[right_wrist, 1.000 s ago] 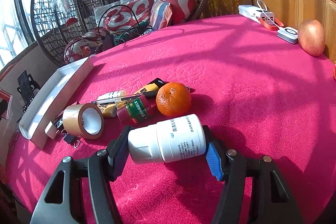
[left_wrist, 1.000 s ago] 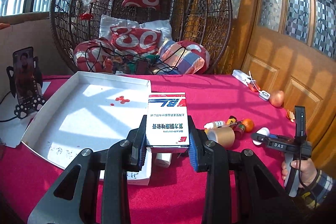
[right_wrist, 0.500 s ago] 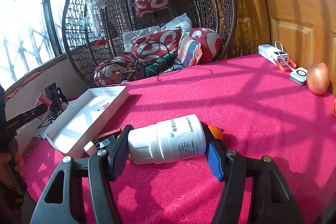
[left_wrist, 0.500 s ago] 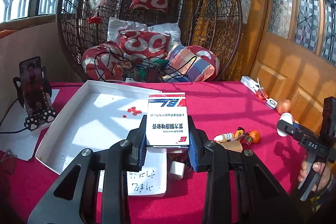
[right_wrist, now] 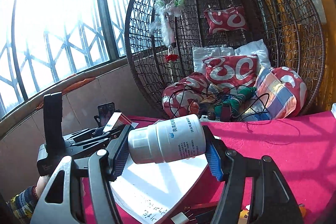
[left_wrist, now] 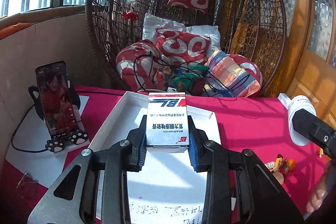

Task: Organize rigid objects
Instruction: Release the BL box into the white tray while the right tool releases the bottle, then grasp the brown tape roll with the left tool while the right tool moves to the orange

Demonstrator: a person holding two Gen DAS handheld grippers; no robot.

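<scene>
Left wrist view: the left gripper [left_wrist: 167,145] is narrowly set, blue pads pressed on both sides of a white medicine box [left_wrist: 167,121] with a red-and-blue band. The box is held above the white tray [left_wrist: 109,129] on the red desk [left_wrist: 252,119]. At the right edge the right gripper's dark finger carries a white pill bottle [left_wrist: 299,114]. Beyond it on the desk lie small bottles and an orange [left_wrist: 290,164]. A phone [left_wrist: 55,98] on a paw-foot stand sits left of the tray.

Right wrist view: the right gripper [right_wrist: 168,152] stands about half open, clamped on the white pill bottle [right_wrist: 168,140] lying sideways, cap to the left, held over the near corner of the tray [right_wrist: 159,186]. The left gripper [right_wrist: 94,135] shows here from the side, box end-on, with a hand [right_wrist: 42,182] and patterned sleeve below it; the left view hides these.

Compared with one second ago: the bottle was low, just above the desk beside the orange and tape roll; it is now raised by the tray. The box has moved from the tray's right edge to over its interior. Grip widths unchanged.
</scene>
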